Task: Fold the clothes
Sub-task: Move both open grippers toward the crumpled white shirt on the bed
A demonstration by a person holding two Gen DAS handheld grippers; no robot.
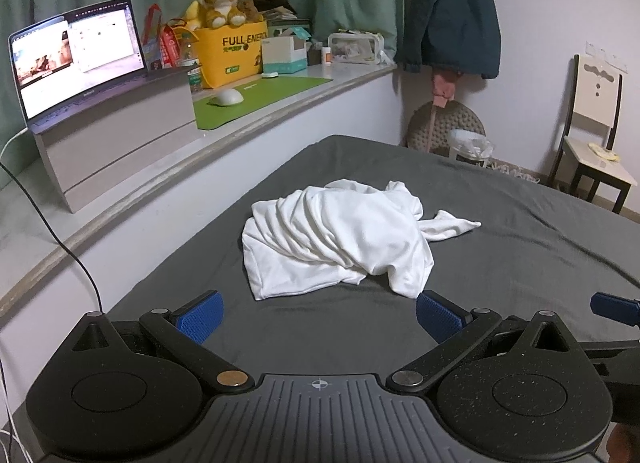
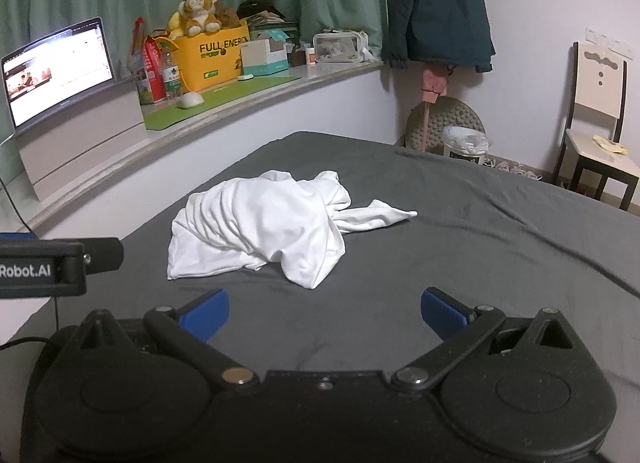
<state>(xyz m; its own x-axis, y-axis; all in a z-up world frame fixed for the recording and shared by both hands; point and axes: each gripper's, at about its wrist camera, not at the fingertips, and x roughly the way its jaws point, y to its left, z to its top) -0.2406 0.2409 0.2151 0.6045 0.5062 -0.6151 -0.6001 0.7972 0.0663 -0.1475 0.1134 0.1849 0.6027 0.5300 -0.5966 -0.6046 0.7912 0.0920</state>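
Observation:
A crumpled white garment [image 1: 336,235] lies in a heap on the dark grey bed sheet [image 1: 520,247], one sleeve trailing to the right. In the right wrist view the same garment [image 2: 260,227] sits ahead and slightly left on the sheet [image 2: 480,247]. My left gripper [image 1: 319,317] hovers just short of the garment's near edge, open, nothing between its blue pads. My right gripper [image 2: 325,315] is also open and empty, a little further back from the cloth. The left gripper's body [image 2: 44,267] shows at the left edge of the right wrist view.
A window ledge [image 1: 248,119] runs along the bed's left side, carrying an open laptop [image 1: 80,59], a yellow box [image 1: 232,53] with plush toys and a green mat [image 1: 256,99]. A chair [image 1: 596,131], a bin [image 1: 470,149] and a hanging dark jacket [image 1: 452,11] stand beyond the bed.

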